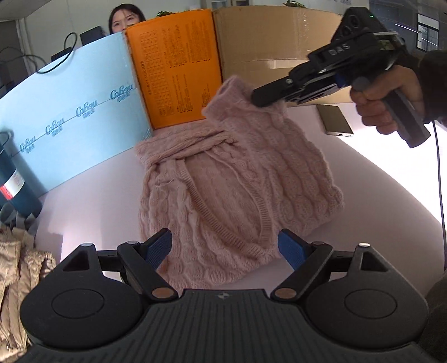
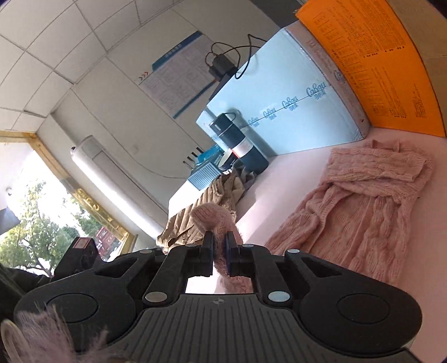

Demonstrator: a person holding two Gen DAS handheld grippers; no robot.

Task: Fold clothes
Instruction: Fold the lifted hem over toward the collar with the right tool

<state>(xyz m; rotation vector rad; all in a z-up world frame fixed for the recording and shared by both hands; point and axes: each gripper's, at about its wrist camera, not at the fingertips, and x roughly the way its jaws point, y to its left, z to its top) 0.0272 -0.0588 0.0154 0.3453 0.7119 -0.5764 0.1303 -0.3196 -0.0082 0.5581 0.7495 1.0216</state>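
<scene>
A pink cable-knit sweater [image 1: 223, 178] lies partly folded on the pale table [image 1: 97, 195]. My right gripper [image 1: 255, 97] is shut on the sweater's far edge and holds that flap lifted above the rest. In the right wrist view the pinched pink knit [image 2: 215, 217] bulges out between the fingertips of the right gripper [image 2: 219, 245], and the rest of the sweater [image 2: 363, 206] lies on the table beyond. My left gripper [image 1: 225, 247] is open and empty, just above the sweater's near edge.
A light blue box [image 1: 69, 111], an orange box [image 1: 176, 69] and a cardboard box [image 1: 273, 36] stand along the table's back. A dark flask [image 1: 14, 181] and a beige garment [image 1: 19, 268] are at the left. A phone [image 1: 335, 120] lies at the right. A person [image 1: 125, 18] sits behind.
</scene>
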